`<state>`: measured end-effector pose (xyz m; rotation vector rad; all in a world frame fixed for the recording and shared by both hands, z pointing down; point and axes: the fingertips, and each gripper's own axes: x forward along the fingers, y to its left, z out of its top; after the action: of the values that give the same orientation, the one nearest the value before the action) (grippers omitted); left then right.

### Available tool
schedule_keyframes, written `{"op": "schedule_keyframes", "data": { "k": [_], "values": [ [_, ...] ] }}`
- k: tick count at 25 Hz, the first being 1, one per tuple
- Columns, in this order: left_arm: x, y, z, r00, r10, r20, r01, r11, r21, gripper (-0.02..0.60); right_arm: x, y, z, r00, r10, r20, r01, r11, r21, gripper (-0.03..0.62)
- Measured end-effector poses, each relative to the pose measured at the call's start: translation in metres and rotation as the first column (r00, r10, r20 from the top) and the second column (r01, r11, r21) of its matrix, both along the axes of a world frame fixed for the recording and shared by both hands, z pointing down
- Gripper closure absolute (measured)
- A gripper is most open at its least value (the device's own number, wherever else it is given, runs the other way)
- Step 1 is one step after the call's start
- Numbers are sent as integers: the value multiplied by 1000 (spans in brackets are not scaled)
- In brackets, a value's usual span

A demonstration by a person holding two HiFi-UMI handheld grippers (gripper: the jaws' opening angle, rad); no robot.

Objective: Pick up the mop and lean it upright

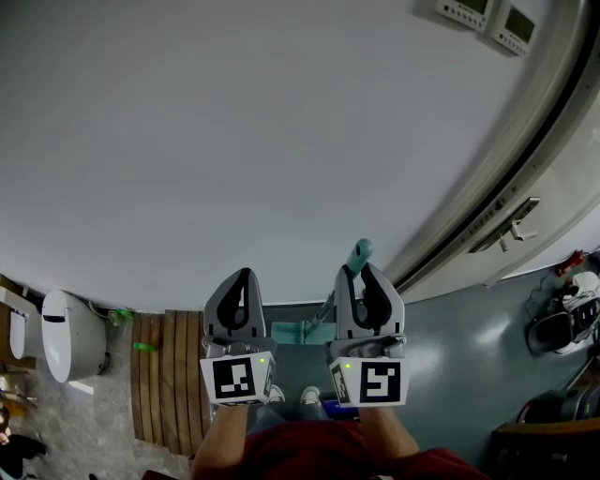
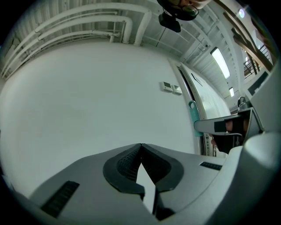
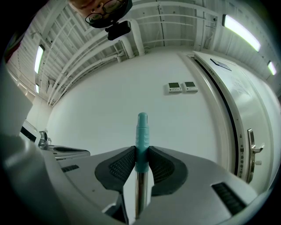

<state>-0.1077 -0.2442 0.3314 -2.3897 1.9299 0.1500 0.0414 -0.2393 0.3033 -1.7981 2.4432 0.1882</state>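
Observation:
My right gripper [image 1: 362,274] is shut on the mop's teal handle grip [image 3: 142,137], just below its rounded end [image 1: 360,250]. The handle stands upright between the pads [image 3: 121,164], and its metal shaft [image 3: 139,193] runs down behind the jaws. Down on the floor between my two grippers lies the teal mop head [image 1: 298,330]. My left gripper [image 1: 245,276] is level with the right one and to its left, shut with nothing between its fingertips [image 2: 140,145]. In the left gripper view the handle's end [image 2: 192,115] shows to the right, above the right gripper [image 2: 221,126].
A plain white wall [image 1: 234,141] fills the front, with two control panels [image 1: 487,19] high on it. A white door with a lever handle [image 1: 511,225] is at the right. A wooden slat platform [image 1: 169,375] and a toilet [image 1: 70,333] lie to the left, shoes [image 1: 567,314] far right.

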Motion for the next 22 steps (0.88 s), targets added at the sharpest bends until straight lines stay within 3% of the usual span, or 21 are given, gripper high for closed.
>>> {"op": "schedule_keyframes", "data": {
  "k": [22],
  "values": [
    [3, -1, 3, 1000, -2, 5, 2, 1000, 0, 569, -5, -6, 24, 1000, -14, -16, 13, 999, -47, 487]
  ]
}}
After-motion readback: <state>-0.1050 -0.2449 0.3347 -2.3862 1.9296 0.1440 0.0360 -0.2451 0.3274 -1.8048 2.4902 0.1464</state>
